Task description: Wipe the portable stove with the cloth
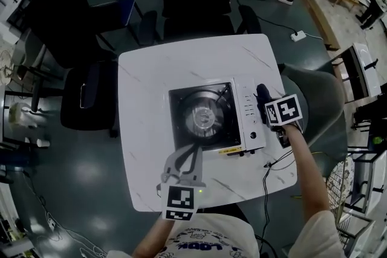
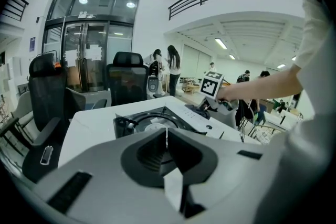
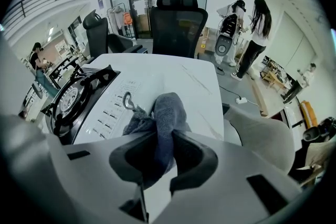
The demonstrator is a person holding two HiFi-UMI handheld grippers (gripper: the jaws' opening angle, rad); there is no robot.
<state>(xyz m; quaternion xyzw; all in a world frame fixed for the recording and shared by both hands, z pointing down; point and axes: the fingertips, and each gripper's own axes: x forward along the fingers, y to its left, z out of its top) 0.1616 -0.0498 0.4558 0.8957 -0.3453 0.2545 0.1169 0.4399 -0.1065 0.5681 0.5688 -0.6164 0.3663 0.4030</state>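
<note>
The portable stove (image 1: 211, 118) sits in the middle of a white table (image 1: 145, 81); it has a black burner well and a white control panel on its right side. My right gripper (image 1: 266, 101) is shut on a grey cloth (image 3: 164, 110), and the cloth rests on the control panel (image 3: 107, 110) beside the burner (image 3: 76, 94). My left gripper (image 1: 195, 148) hovers at the stove's near edge, pointing at the burner (image 2: 152, 122). Its jaws are shut with nothing between them (image 2: 166, 132). The right gripper's marker cube (image 2: 212, 83) shows in the left gripper view.
Black office chairs (image 1: 78, 27) stand at the table's far and left sides, and a grey chair (image 1: 320, 99) is close at the right. A thin cable (image 1: 269, 166) lies over the table's near right corner. People stand in the background (image 3: 252, 34).
</note>
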